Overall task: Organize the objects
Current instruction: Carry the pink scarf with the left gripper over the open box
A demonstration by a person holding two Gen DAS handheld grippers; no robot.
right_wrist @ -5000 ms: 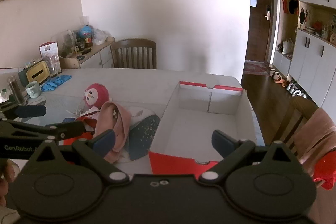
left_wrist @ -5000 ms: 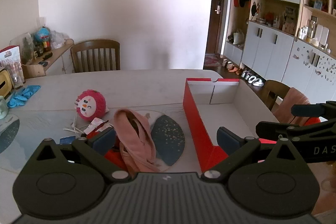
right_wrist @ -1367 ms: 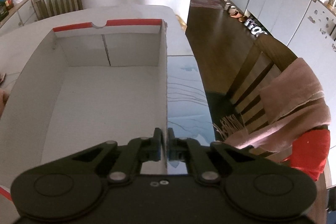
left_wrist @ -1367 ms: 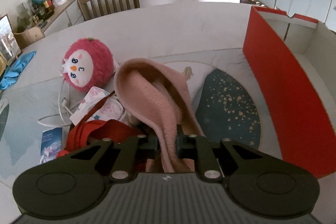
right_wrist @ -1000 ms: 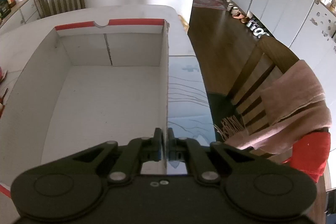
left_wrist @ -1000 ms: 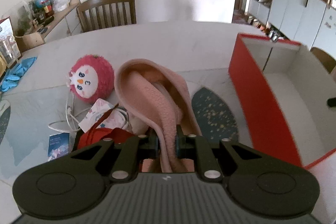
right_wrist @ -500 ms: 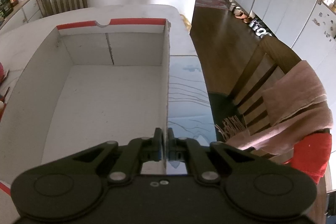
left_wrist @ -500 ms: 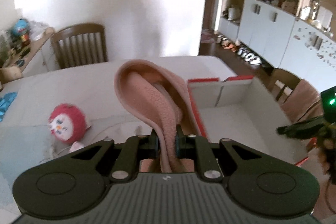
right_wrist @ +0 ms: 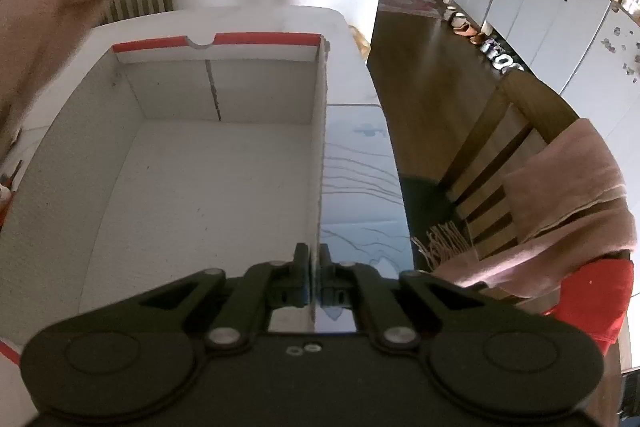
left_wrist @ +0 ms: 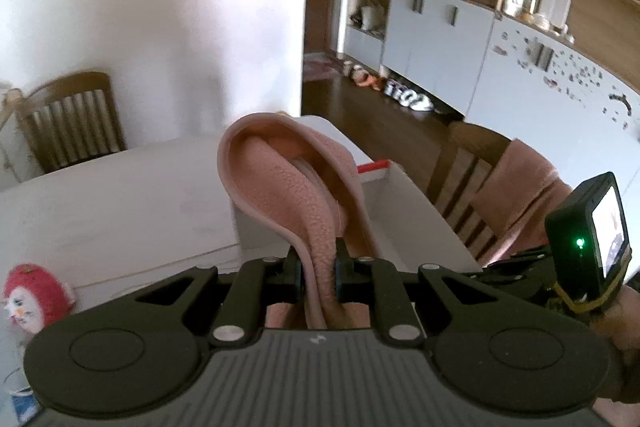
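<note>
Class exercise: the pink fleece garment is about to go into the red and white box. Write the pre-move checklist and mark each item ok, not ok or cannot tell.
1. Left tool clamped on the pink fleece garment: ok.
2. Right tool pinching the box's right wall to steady it: ok.
3. Box interior free of other items: ok, where visible.
4. Garment fully clear of the table: cannot tell, its lower end is hidden.
5. Garment over the box opening: cannot tell; in the right wrist view it hangs at the box's left edge.
6. Plush toy out of the path: ok.
</note>
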